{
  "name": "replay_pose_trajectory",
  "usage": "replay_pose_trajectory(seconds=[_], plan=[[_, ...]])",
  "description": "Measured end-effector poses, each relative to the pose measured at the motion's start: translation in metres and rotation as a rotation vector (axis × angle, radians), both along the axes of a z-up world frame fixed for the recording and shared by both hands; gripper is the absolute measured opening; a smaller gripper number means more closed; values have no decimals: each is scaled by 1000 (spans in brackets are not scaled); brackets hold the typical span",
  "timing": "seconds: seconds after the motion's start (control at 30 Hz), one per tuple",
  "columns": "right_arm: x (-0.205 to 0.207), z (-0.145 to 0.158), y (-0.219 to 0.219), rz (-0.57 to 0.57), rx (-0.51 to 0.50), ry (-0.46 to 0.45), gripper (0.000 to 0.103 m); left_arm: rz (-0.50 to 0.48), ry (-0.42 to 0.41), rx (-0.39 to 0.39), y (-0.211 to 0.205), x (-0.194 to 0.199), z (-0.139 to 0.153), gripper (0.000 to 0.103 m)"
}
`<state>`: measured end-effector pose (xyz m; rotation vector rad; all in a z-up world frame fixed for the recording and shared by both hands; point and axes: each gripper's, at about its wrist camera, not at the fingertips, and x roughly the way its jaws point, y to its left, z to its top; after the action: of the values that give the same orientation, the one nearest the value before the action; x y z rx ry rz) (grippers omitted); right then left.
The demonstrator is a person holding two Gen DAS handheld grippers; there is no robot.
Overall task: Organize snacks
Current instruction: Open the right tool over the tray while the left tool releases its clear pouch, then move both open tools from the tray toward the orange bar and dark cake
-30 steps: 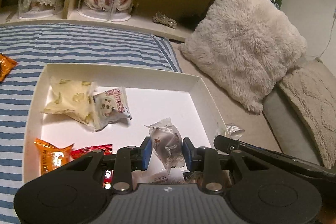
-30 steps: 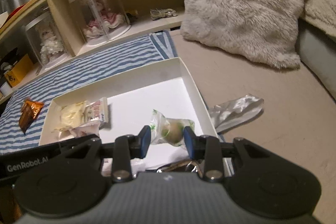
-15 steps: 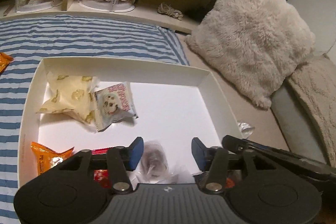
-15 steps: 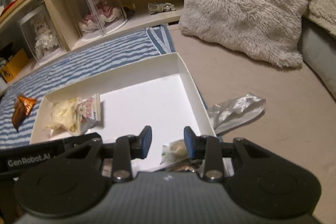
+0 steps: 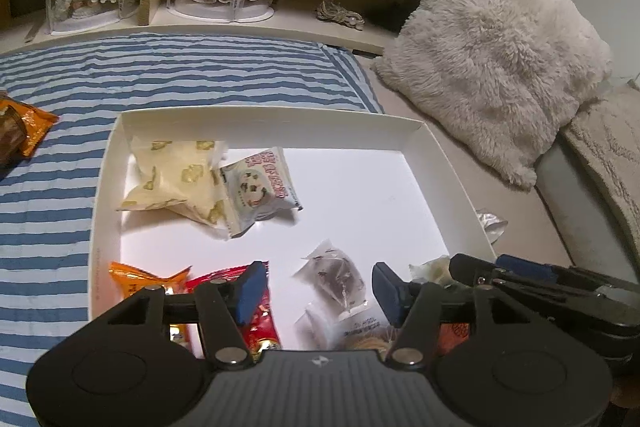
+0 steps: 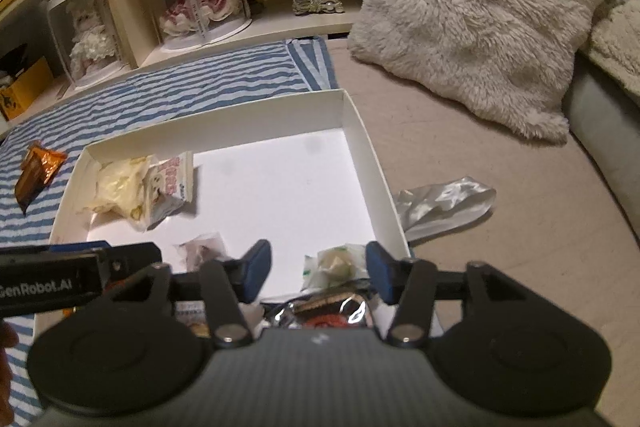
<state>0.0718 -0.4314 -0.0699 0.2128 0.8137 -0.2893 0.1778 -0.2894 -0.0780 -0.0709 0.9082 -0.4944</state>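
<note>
Both grippers are spread wide with nothing between the fingers. The left gripper [image 5: 318, 287] hangs over the near end of the white box [image 5: 276, 117], and right between its blue pads a clear-wrapped brown snack [image 5: 334, 277] lies on the box floor, touching neither pad. The right gripper [image 6: 316, 269] is over the near right corner of the box, with a pale green-wrapped snack [image 6: 334, 263] lying loose between its fingers too.

Rest of the box: a yellow pack [image 5: 176, 179] and a white pack [image 5: 260, 187] overlap up in the far left corner, an orange pack [image 5: 140, 279] and a red pack [image 5: 256, 315] sit at the near left, and a few more wrappers at the near edge are mostly hidden behind the grippers.

Outside the box, another orange snack [image 6: 38, 171] lies on the striped blanket [image 5: 180, 71] to the left, and a silver bag [image 6: 444, 207] lies on the beige bed just beside the right wall. Fluffy pillow [image 6: 476, 11] at the back right.
</note>
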Motion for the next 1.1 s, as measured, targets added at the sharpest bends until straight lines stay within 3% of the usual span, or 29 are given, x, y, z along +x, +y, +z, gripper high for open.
replay_pose_trajectory(seconds=[0.17,0.43,0.53,1.1], plan=[[-3,2,6,6,-8,14,84,13,4,28,9,-2,1,63],[-3,5,19,30,-30,28,102,55,-16,67,29,-3,9,95],[-5,7,24,26,-49,16,102,79,-21,79,39,-3,11,103],[6,14,65,99,-89,11,102,185,-28,118,119,-2,18,103]])
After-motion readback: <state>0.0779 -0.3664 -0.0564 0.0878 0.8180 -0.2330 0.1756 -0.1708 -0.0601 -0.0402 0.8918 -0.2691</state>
